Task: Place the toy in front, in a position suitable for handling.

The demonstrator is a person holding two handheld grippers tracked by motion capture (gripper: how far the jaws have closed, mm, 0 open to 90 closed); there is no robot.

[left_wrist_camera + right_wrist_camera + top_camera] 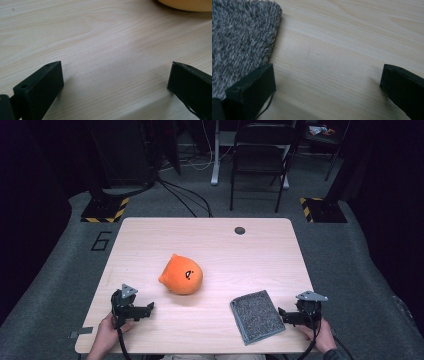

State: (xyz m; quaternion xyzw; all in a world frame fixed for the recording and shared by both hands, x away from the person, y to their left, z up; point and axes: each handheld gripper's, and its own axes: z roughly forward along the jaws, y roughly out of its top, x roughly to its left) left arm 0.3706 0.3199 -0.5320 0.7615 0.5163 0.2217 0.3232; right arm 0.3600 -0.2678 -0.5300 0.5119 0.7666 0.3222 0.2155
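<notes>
Pale wooden table [150, 240] stands on grey carpet [60, 270] in a dark room.

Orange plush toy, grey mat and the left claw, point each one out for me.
orange plush toy [182, 275], high view, middle of its body.
grey mat [257, 316], high view, centre of its fuzzy top.
left claw [151, 307], high view, midway between its open fingertips.

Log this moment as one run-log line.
left gripper: open, empty, near round orange plush toy | right gripper: open, empty, beside grey shaggy folded cloth | both things on pale wooden table
</notes>
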